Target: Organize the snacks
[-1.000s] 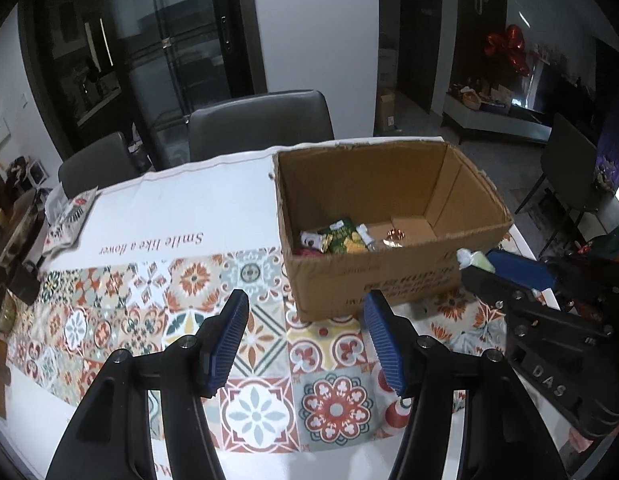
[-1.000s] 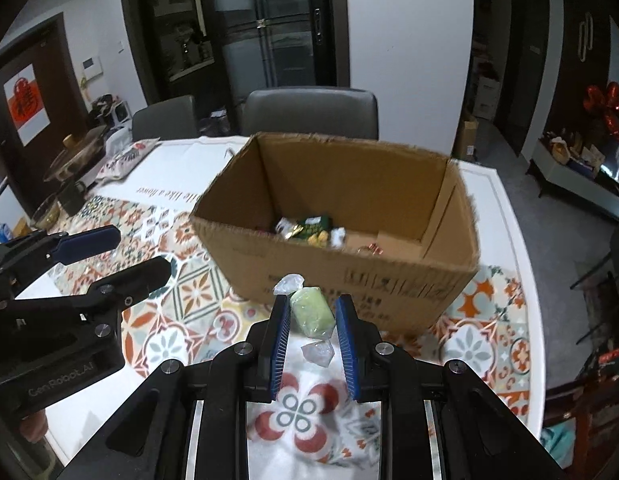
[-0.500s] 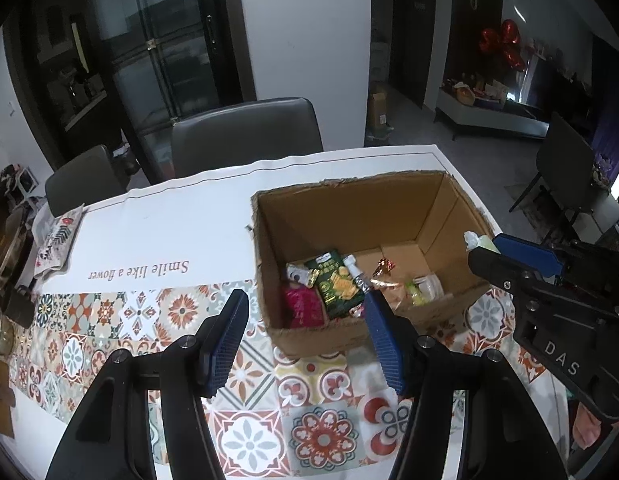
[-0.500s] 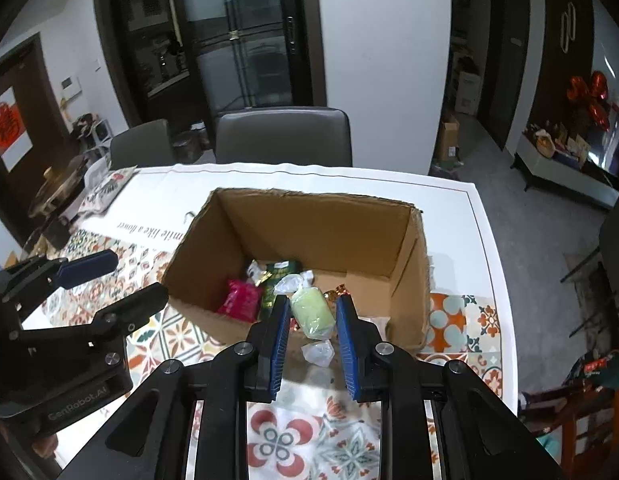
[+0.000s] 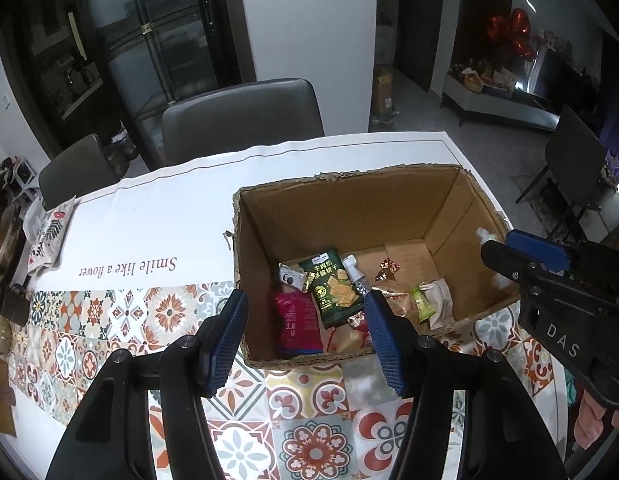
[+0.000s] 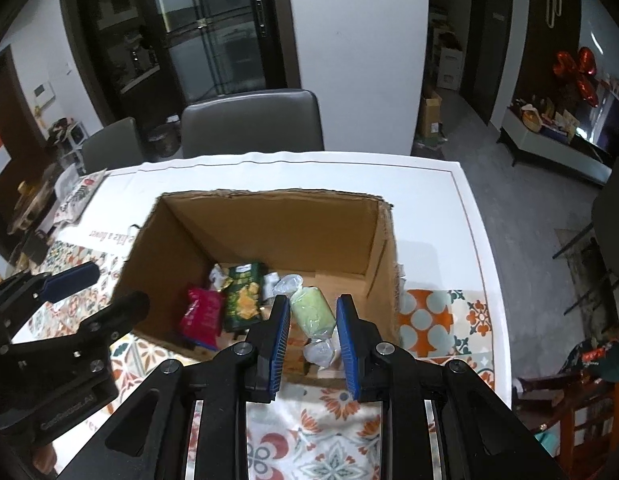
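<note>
Tiled tablecloth [image 5: 121,320] fills lower frame w/ cardboard box [image 6: 181,248] at centre; your right gripper [image 6: 312,330] sits over the box's near edge, jaws opening, green wrapped candy [image 6: 312,312] betw. them; your left gripper [image 5: 305,340] is apart & empty at lower centre.

**Dim dining room behind the table**

I see a white wall [image 6: 349,40] at top centre, with dark glass doors [image 6: 213,40] to its left. Two grey chairs [image 5: 241,120] stand at the table's far edge. The table [image 5: 149,240] wears a white cloth with patterned tiles toward the bottom of the frame. Upper right, grey floor [image 6: 489,168] runs to a low cabinet [image 5: 501,100] with red balloons [image 5: 509,32] above it. Light is low.
</note>
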### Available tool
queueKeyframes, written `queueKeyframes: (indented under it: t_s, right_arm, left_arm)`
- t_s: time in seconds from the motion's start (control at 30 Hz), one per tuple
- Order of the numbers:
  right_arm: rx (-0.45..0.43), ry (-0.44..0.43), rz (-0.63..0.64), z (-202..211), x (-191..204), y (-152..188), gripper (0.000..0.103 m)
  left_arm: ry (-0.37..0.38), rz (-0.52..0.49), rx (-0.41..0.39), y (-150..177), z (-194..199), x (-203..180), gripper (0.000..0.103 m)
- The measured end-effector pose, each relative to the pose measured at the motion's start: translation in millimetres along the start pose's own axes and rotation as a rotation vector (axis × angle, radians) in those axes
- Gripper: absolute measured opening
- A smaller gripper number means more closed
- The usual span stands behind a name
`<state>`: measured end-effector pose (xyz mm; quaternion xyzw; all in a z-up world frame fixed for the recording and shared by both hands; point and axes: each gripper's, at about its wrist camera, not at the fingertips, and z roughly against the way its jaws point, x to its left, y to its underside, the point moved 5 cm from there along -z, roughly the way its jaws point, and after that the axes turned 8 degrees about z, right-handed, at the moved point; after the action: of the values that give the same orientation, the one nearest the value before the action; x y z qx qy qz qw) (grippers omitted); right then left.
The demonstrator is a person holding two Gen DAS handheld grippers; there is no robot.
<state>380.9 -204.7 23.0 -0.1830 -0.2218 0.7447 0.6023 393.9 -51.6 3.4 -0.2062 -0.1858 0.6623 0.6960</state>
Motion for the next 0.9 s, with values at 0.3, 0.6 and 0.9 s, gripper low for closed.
queueKeyframes:
  t_s: [0.3,0.6,0.9]
  right_arm:
    - [0.003,0.006,-0.003,3.1,-0.1,12.5,0.039]
    - [-0.09,0.029,-0.01,45.8,5.0,51.9,0.059]
    - [-0.217,0.096,0.009,101.6,17.3,110.9,0.076]
  left_arm:
    - [-0.006,-0.009,-0.061,12.6,19.0,-2.2,0.063]
    - [-0.028,0.016,-0.198,54.5,63.9,2.3,0.077]
    - [-0.024,0.03,-0.334,114.7,114.0,6.9,0.091]
